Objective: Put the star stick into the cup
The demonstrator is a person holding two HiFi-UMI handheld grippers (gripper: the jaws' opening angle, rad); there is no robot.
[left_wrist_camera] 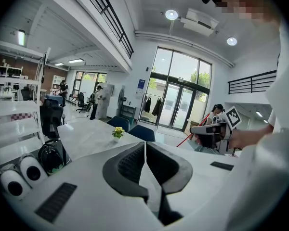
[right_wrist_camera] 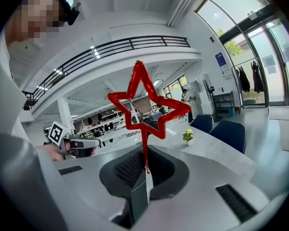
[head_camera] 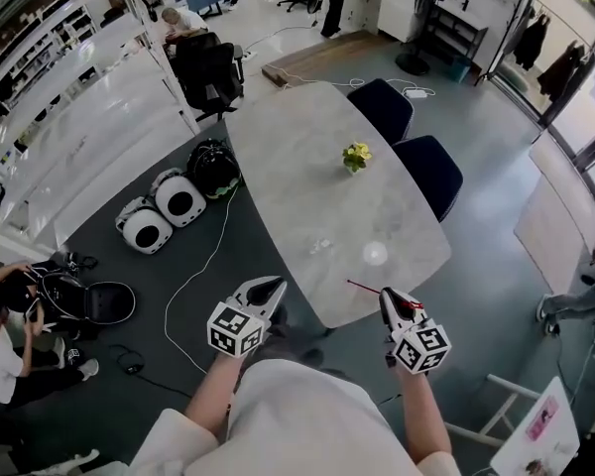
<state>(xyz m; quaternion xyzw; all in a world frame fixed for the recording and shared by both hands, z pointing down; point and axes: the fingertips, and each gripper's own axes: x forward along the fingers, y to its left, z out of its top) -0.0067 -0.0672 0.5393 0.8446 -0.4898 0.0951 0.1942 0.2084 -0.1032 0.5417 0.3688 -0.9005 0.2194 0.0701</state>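
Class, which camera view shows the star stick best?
The right gripper view: the star stick fills the centre, gripped in the right tool. Head view shows only a thin red line; left gripper view, a distant red sliver.

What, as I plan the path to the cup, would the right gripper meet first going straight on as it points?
Probably nothing close: the right gripper, shut on the star stick, points over the table's near end, apparently above its top. The cup sits slightly right of that line. Depth is unclear.
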